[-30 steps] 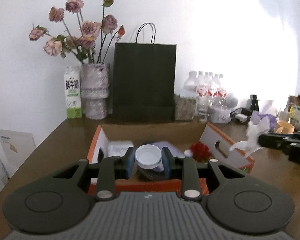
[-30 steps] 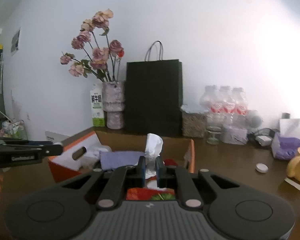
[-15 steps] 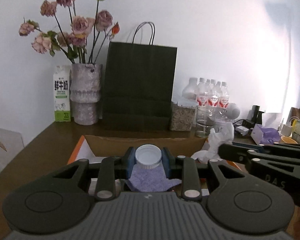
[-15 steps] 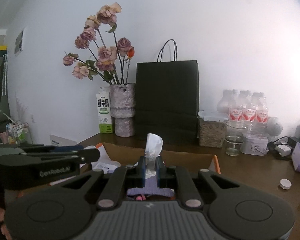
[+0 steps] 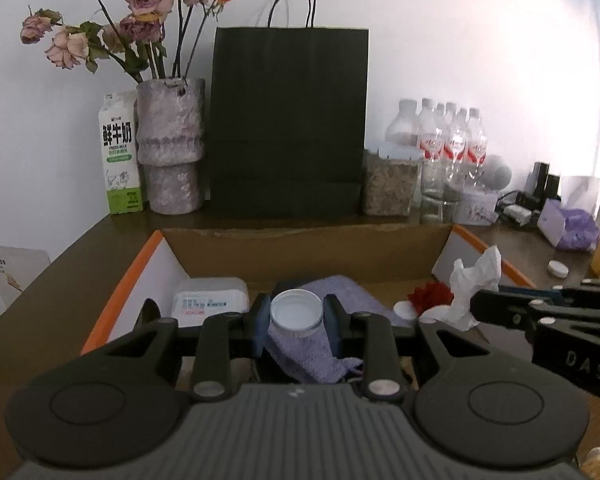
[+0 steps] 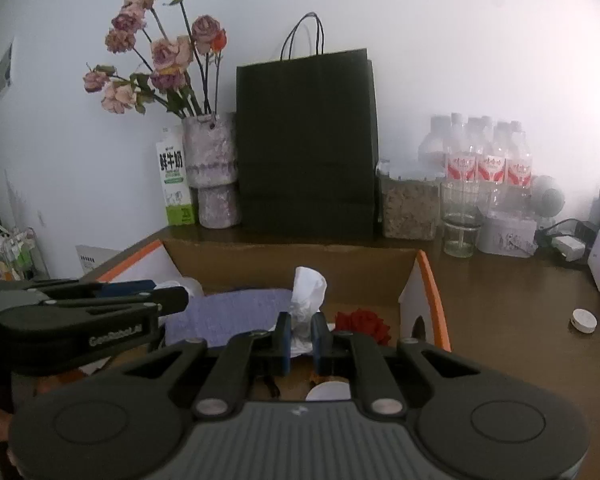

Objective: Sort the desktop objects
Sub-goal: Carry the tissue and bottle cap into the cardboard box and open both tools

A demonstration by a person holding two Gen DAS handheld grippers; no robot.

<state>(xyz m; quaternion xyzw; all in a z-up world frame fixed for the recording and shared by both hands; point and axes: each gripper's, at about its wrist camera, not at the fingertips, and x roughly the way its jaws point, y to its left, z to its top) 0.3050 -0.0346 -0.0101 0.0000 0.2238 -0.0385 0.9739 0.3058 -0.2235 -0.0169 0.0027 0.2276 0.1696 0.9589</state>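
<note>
My left gripper [image 5: 296, 314] is shut on a small clear jar with a white lid [image 5: 296, 311], held above the open cardboard box [image 5: 300, 252]. My right gripper [image 6: 300, 338] is shut on a crumpled white tissue [image 6: 308, 296], also over the box [image 6: 300, 264]. The tissue also shows in the left wrist view [image 5: 476, 286]. Inside the box lie a purple cloth [image 5: 328, 356], a white plastic pack [image 5: 210, 302] and a red flower [image 6: 362, 322]. The left gripper's body shows at the left of the right wrist view [image 6: 80, 320].
At the back stand a black paper bag [image 5: 288, 120], a vase of dried roses [image 5: 170, 144], a milk carton [image 5: 120, 152], a grain jar [image 5: 388, 186] and water bottles [image 5: 452, 144]. A white cap [image 6: 584, 320] and a purple tissue pack [image 5: 568, 228] lie on the table at right.
Both grippers have moved in over the box, still holding the jar and the tissue. They tilted down, so more of the box's inside shows.
</note>
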